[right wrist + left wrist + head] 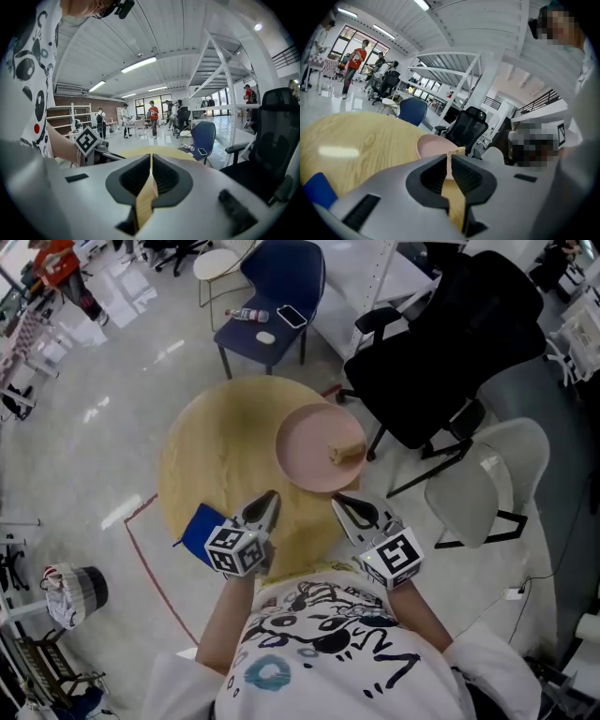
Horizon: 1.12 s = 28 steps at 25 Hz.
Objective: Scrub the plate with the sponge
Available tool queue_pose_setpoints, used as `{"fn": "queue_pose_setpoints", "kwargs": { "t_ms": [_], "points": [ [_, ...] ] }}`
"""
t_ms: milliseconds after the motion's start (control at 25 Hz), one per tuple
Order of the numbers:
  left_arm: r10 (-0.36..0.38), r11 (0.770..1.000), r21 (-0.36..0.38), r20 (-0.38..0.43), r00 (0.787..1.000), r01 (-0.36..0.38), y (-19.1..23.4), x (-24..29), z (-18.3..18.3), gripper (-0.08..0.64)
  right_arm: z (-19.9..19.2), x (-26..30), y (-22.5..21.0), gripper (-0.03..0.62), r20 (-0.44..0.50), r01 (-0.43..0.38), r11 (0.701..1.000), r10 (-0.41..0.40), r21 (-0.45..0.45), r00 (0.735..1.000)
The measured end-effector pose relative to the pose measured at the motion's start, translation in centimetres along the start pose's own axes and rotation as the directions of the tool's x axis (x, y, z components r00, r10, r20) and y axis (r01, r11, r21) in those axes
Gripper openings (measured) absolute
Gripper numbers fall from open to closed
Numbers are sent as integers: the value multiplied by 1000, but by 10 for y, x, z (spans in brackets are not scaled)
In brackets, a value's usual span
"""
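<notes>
The glossy grey floor (84, 381) lies open to the left of the desk, crossed only by a red tape line (141, 559) that bends round the near left side. The right side is crowded. A black office chair (450, 343) stands close against the desk's far right edge, and a pale shell chair (487, 479) sits just beside it. A blue chair (272, 296) with small items on its seat stands beyond the far edge.

The desk (216, 456) is round, with a light wood-grain top and a thin rim, and most of its left half is bare. The plate (305, 442) is pink, matte, round and shallow. It lies at the right of the desk, its rim near the desk's edge.

Both grippers are grey, smooth-shelled and hover over the near edge, pointing toward the plate. The left gripper (265, 512) has its jaws pressed together with nothing between them, and the right gripper (342, 507) is the same. Both fingertips are near the plate's near rim and apart from it.

The sponge (345, 453) is a small tan block resting on the right part of the plate, closer to the right gripper than to the left. A flat blue thing (200, 531), perhaps a cloth or pad, lies at the near left edge just beside the left gripper.
</notes>
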<state>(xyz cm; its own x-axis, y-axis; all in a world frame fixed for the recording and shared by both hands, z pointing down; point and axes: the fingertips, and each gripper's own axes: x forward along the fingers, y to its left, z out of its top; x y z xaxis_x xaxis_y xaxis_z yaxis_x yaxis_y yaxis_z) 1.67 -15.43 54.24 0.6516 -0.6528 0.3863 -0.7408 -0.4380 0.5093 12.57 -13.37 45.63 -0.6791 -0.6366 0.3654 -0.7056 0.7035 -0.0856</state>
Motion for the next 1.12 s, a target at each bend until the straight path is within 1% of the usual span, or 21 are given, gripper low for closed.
{"fn": "queue_pose_setpoints", "kwargs": {
  "t_ms": [120, 160, 240, 360, 480, 600, 680, 760, 840, 920, 960, 1000, 1120],
  "points": [
    [56, 997, -44, -31, 998, -57, 13, 20, -7, 23, -1, 1, -5, 31, -8, -7, 1000, 7, -14, 1000],
    [71, 996, -52, -50, 996, -73, 16, 27, -11, 42, -3, 0, -7, 31, -14, -5, 1000, 5, -17, 1000],
    [101, 992, -61, -97, 990, -107, 23, 42, -22, 125, -6, -2, -13, 31, -23, 2, 1000, -2, -12, 1000],
    [129, 986, -86, -163, 978, -144, 32, 61, -37, 152, -9, -5, -18, 31, -23, 19, 1000, -19, 5, 1000],
    [132, 981, -114, -215, 968, -159, 35, 79, -47, 153, -13, -9, -22, 31, -27, 34, 999, -34, 16, 999],
    [161, 976, -102, -271, 949, -195, 42, 92, -58, 153, -17, -14, -24, 31, -30, 46, 999, -45, 21, 999],
    [171, 974, -95, -293, 941, -207, 46, 96, -63, 153, -19, -19, -24, 31, -36, 54, 998, -53, 21, 998],
    [162, 972, -116, -301, 940, -205, 47, 97, -65, 153, -22, -23, -24, 31, -42, 63, 998, -62, 21, 997],
    [145, 968, -154, -302, 942, -198, 47, 97, -62, 153, -24, -26, -23, 31, -47, 72, 997, -71, 22, 996],
    [134, 965, -176, -302, 944, -193, 49, 96, -60, 152, -25, -26, -21, 31, -50, 76, 997, -75, 21, 996],
    [132, 965, -177, -304, 944, -192, 51, 94, -58, 149, -24, -25, -19, 31, -51, 77, 997, -76, 20, 996],
    [132, 967, -171, -308, 942, -191, 53, 92, -57, 130, -23, -25, -17, 31, -50, 80, 997, -79, 16, 996],
    [137, 975, -122, -336, 932, -187, 62, 81, -53, 100, -22, -22, -11, 31, -53, 88, 996, -88, -2, 995]
  ]
}}
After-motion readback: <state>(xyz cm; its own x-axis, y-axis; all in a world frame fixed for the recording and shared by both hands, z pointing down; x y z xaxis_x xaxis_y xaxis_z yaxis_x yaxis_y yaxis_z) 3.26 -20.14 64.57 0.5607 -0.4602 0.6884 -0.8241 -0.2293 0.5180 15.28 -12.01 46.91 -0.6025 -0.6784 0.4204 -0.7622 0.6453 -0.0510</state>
